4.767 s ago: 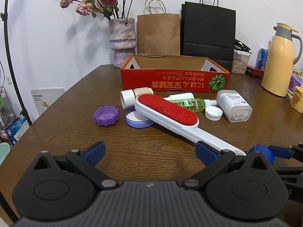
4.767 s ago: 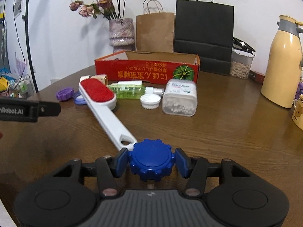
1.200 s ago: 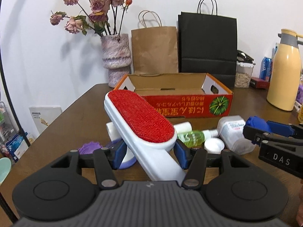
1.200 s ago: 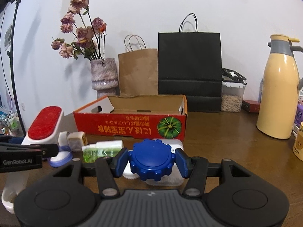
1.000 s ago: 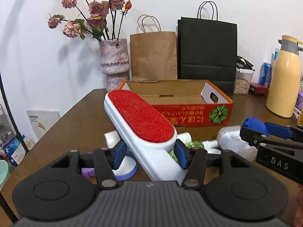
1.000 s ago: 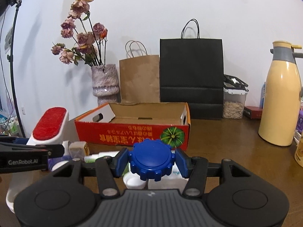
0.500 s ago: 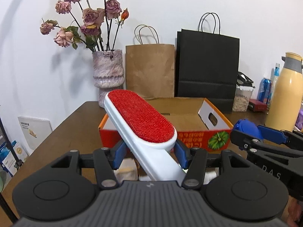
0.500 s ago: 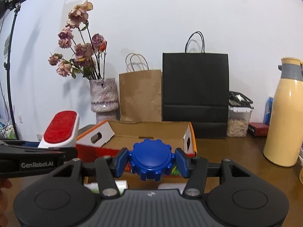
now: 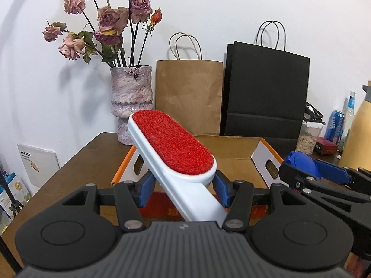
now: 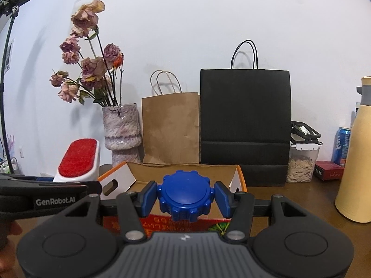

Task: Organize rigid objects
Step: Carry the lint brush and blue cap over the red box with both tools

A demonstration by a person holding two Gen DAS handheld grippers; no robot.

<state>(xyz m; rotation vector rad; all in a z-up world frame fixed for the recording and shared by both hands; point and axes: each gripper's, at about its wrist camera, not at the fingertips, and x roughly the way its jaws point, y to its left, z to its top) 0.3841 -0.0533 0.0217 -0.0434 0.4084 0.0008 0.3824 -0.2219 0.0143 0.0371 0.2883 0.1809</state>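
My left gripper (image 9: 183, 183) is shut on the white handle of a lint brush (image 9: 172, 144) with a red pad, holding it tilted up over the near wall of the open red cardboard box (image 9: 241, 159). My right gripper (image 10: 185, 195) is shut on a blue ridged cap (image 10: 185, 195), held just above the box (image 10: 185, 173) near its front wall. The lint brush (image 10: 78, 159) shows at the left in the right wrist view, and the blue cap (image 9: 301, 163) at the right in the left wrist view. The other table items are hidden below.
Behind the box stand a vase of dried roses (image 9: 131, 102), a brown paper bag (image 9: 189, 97) and a black paper bag (image 9: 266, 92). A cream thermos (image 10: 354, 162), a seed container (image 10: 301, 162) and a blue can (image 10: 340, 144) are at the right.
Both grippers have risen and moved forward toward the box with their loads. The bottles and lids on the table have dropped out of view.
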